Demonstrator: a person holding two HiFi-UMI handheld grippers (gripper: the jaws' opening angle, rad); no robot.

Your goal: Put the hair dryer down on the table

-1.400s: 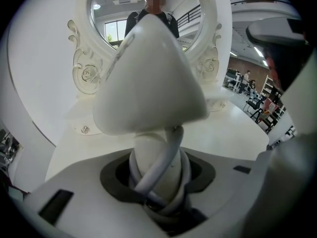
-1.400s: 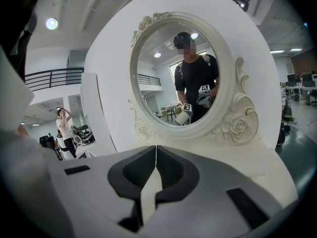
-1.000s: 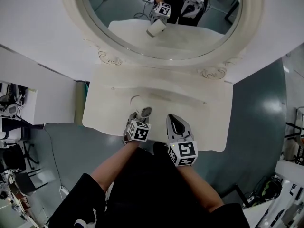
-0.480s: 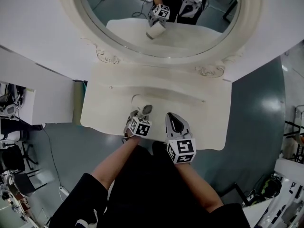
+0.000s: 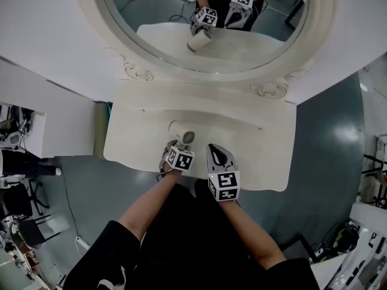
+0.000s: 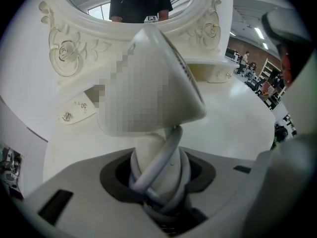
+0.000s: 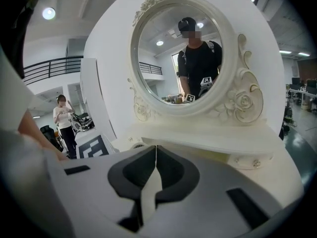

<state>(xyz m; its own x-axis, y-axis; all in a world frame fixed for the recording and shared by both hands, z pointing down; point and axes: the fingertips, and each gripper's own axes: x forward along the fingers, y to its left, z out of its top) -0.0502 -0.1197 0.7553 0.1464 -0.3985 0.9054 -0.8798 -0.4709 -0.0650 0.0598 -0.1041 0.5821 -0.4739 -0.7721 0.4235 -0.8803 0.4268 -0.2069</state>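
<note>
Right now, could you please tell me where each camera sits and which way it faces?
Head view: on the person's head, looking steeply down at the table, mirror, both forearms, left gripper and right gripper.
Left gripper view: on the left gripper, facing the mirror along jaws clamped on the hair dryer.
Right gripper view: on the right gripper, facing the mirror over shut, empty jaws.
Shared: all three show the mirror and table.

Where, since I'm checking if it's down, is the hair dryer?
Head view, left of centre: the hair dryer is clamped by its handle in the left gripper, over the front of the vanity table, beside the right gripper.
</note>
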